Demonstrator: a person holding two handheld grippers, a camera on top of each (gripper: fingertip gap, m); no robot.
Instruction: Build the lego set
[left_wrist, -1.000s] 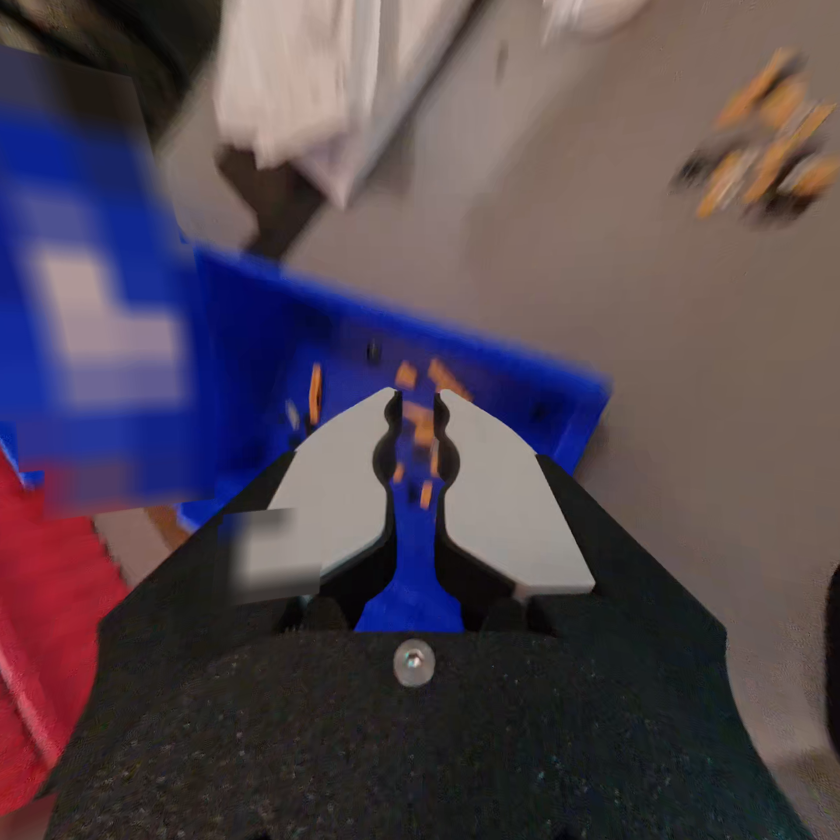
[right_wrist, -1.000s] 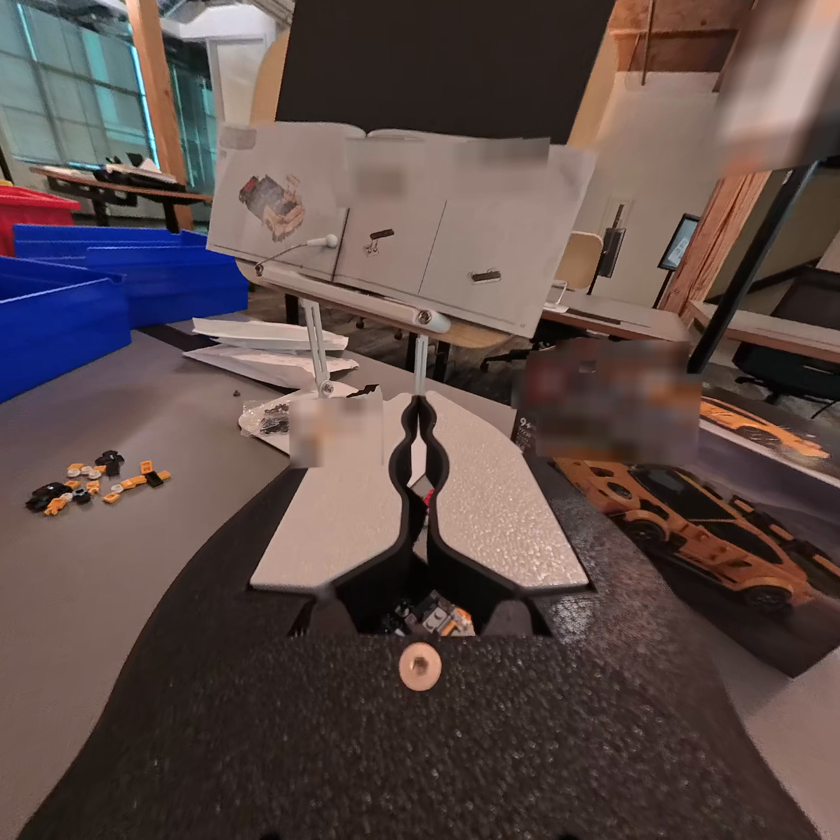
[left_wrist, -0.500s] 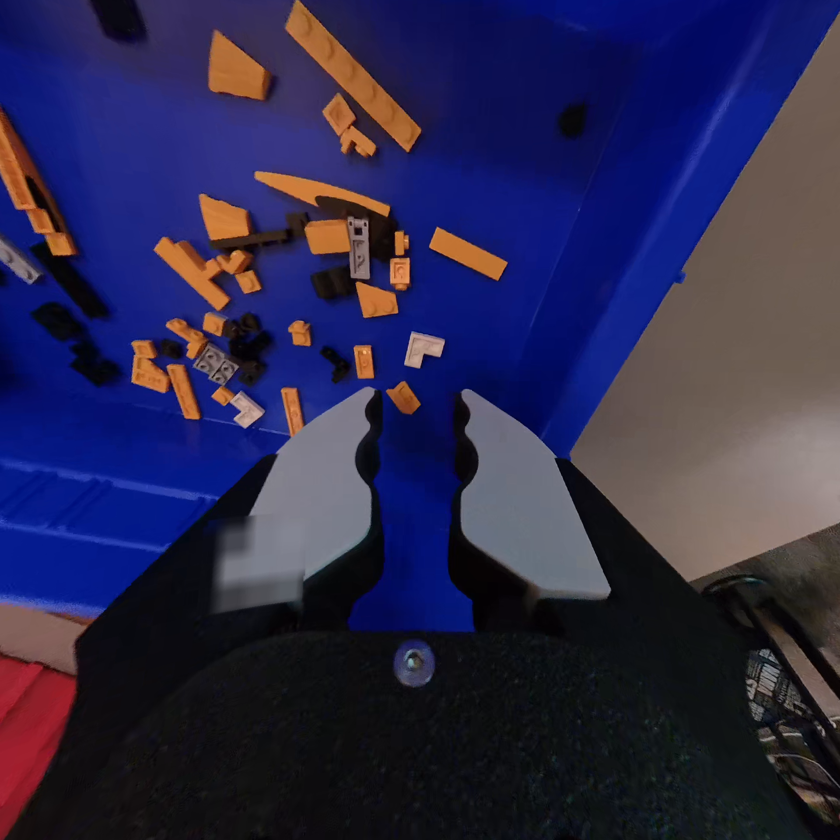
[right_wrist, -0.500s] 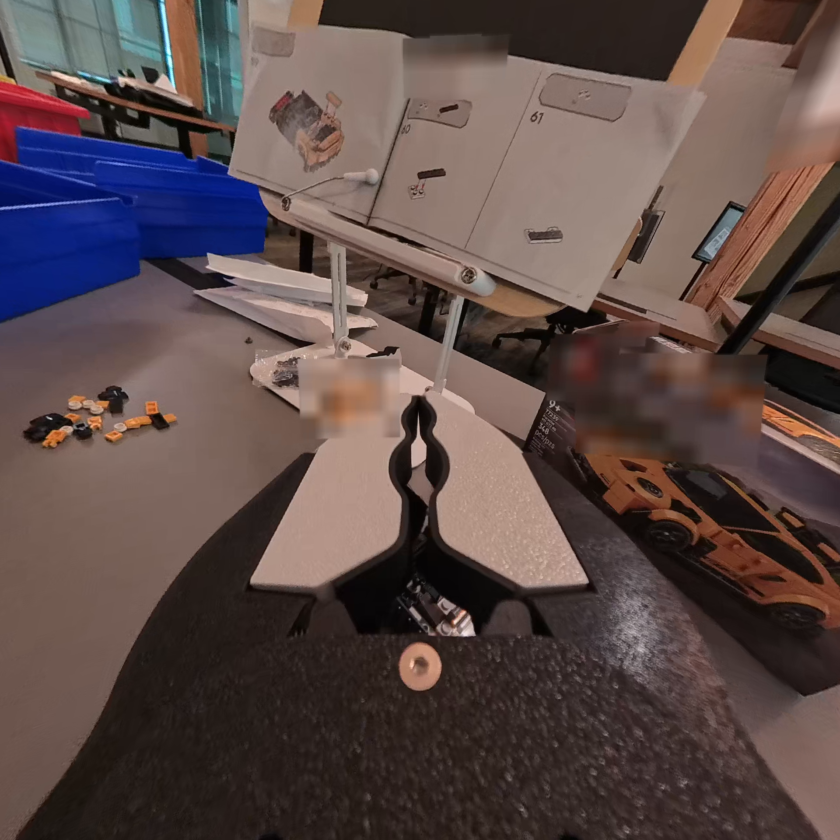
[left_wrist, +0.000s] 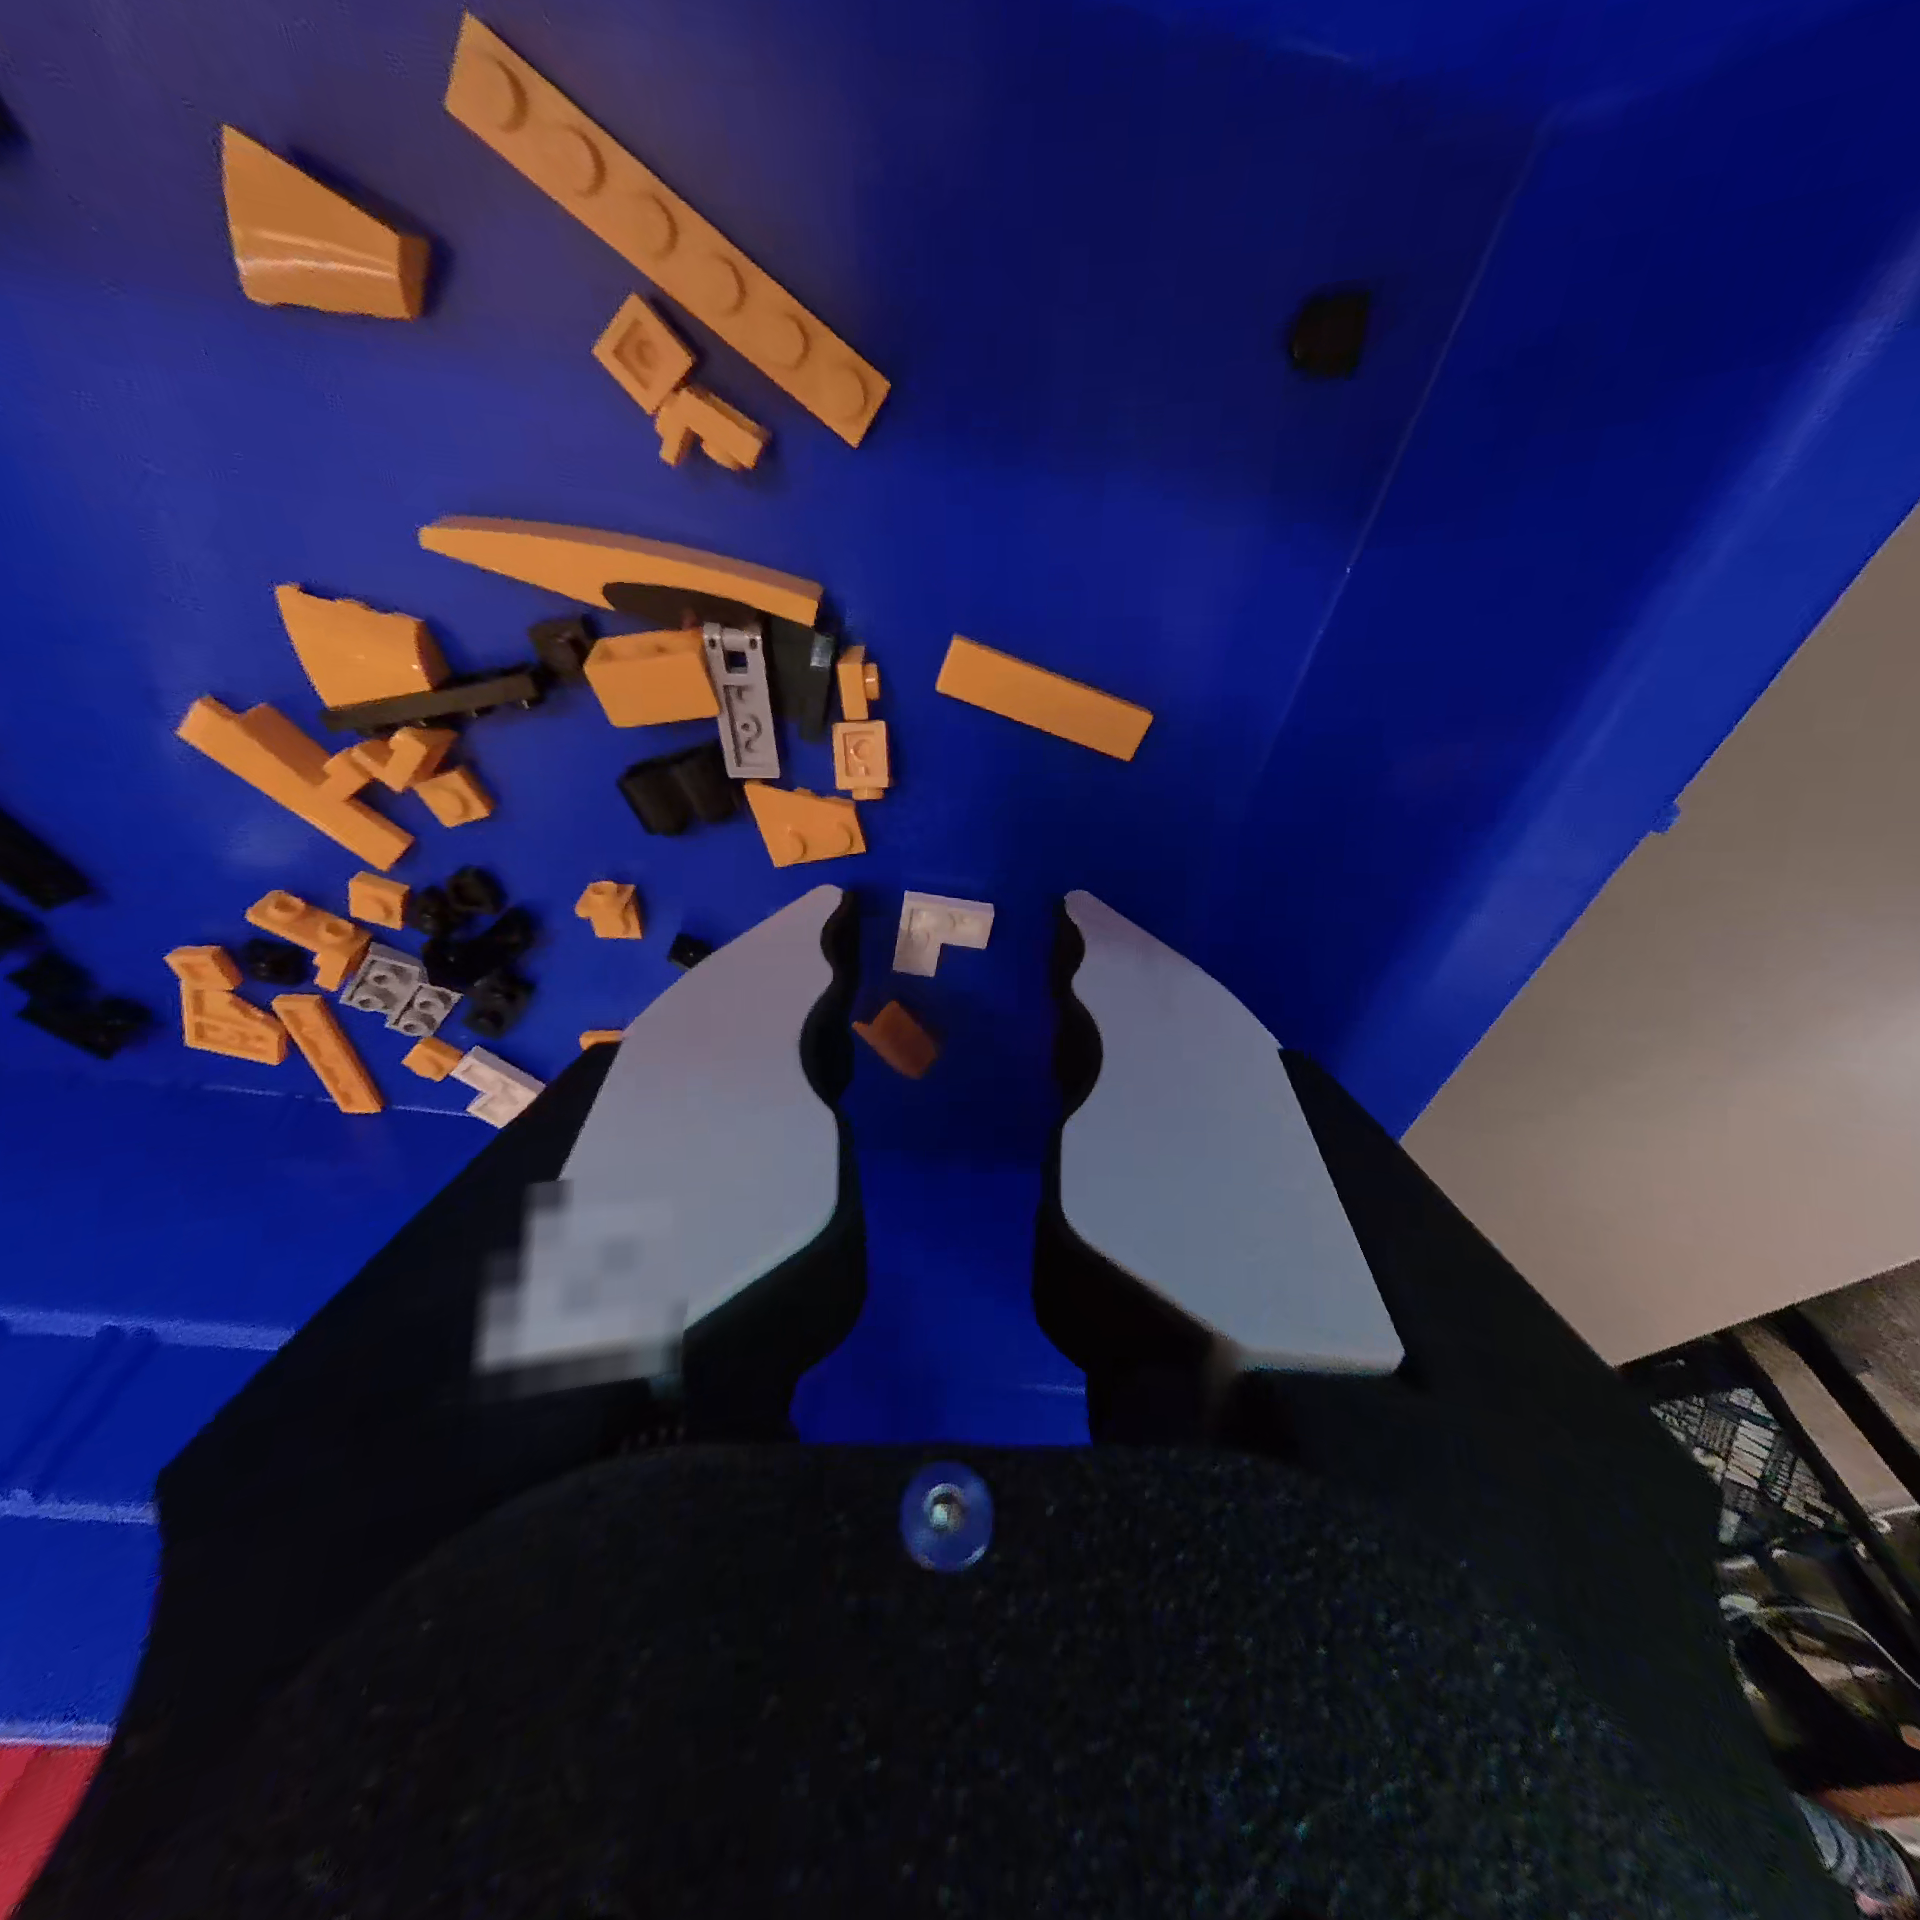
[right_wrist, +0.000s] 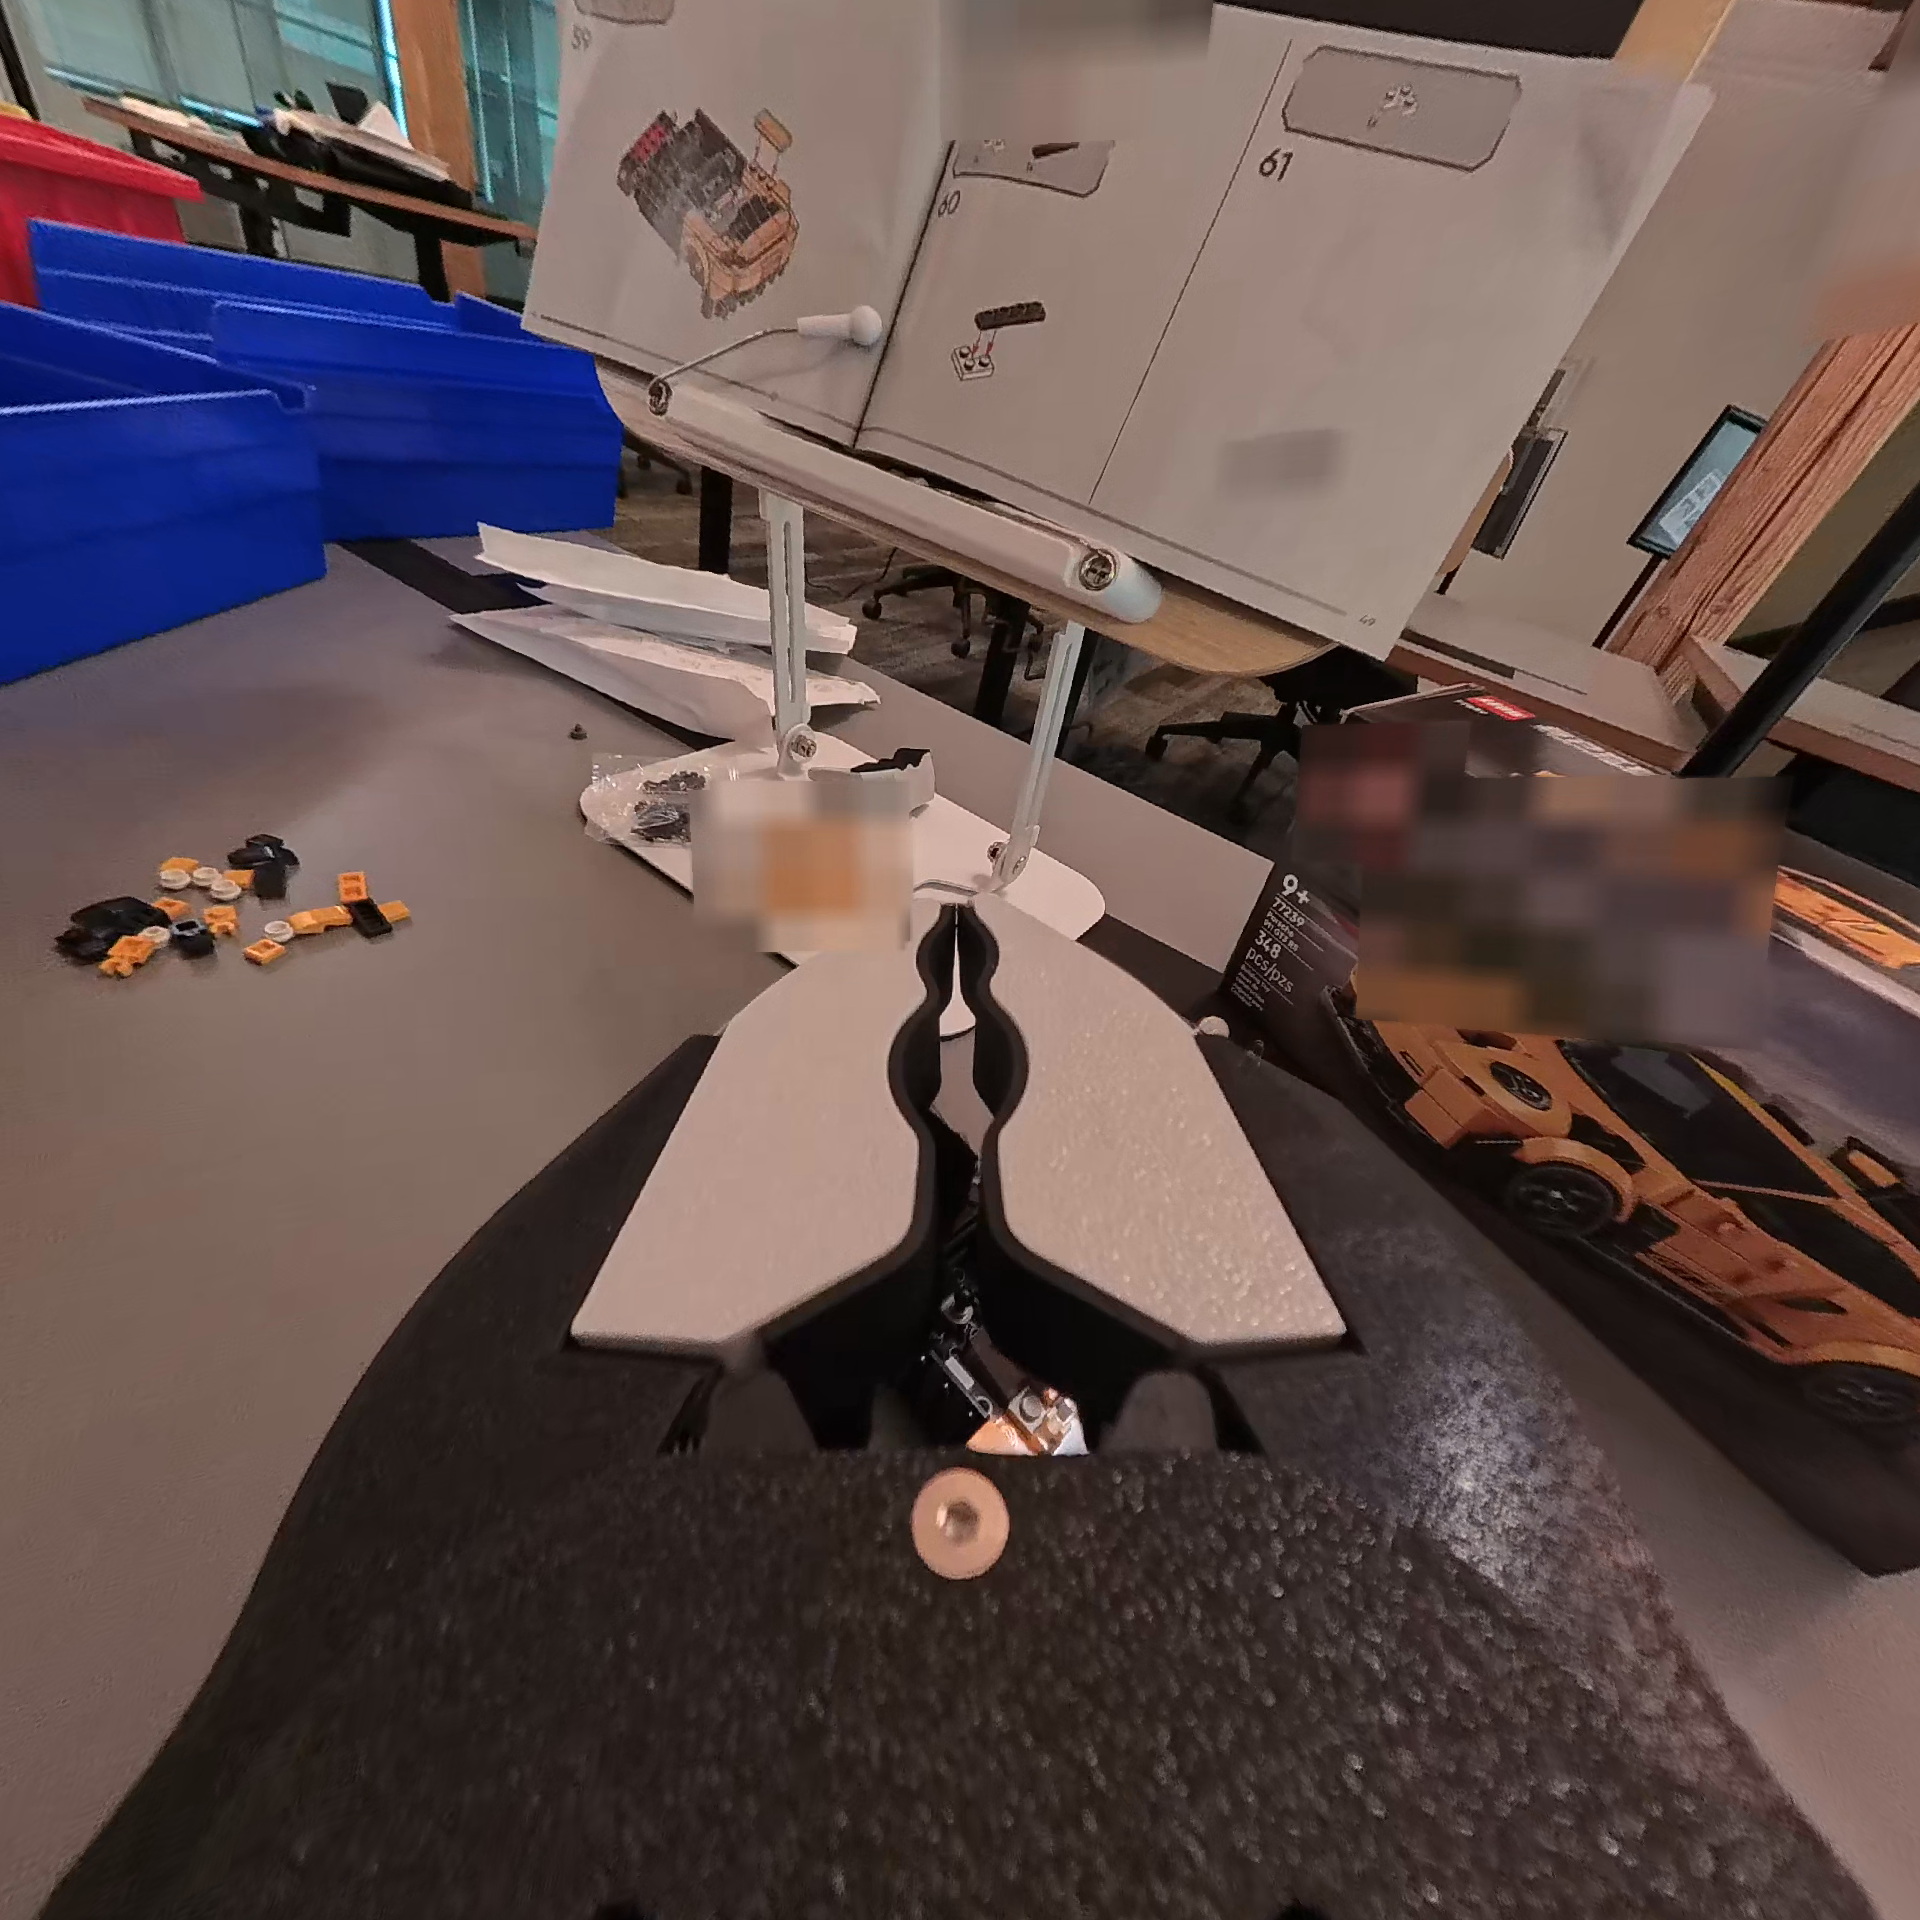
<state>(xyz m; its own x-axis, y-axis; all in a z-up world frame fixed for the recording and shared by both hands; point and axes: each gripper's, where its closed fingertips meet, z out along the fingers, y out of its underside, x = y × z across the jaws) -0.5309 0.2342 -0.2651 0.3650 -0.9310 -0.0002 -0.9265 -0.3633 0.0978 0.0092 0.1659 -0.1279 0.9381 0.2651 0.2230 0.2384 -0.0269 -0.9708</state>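
Note:
My left gripper (left_wrist: 954, 899) is open and empty, low inside a blue bin (left_wrist: 1558, 520). A white L-shaped piece (left_wrist: 940, 928) lies between its fingertips, and a small orange piece (left_wrist: 899, 1037) lies between the fingers further back. Several orange, black and grey pieces lie scattered to the left, among them a long orange plate (left_wrist: 665, 223). My right gripper (right_wrist: 954, 914) is shut above the grey table (right_wrist: 312, 1143). Part of a partly built lego model (right_wrist: 1023, 1423) shows in the gap between its fingers; most of it is hidden.
An open instruction booklet (right_wrist: 1039, 260) rests on a white stand ahead of the right gripper. A lego box (right_wrist: 1610, 1143) lies to the right. Loose small pieces (right_wrist: 234, 914) lie on the table at left. Blue bins (right_wrist: 156, 499) and paper bags (right_wrist: 665, 623) are behind. The grippers' ends are close to 55 centimetres from one another. From my left tips it is roughly 9 centimetres to the long orange plate (left_wrist: 665, 223); from my right, 50 centimetres.
My left gripper swung over the blue bin, dropped closer to the pieces and opened wider. My right gripper stayed shut and moved forward toward the booklet stand.

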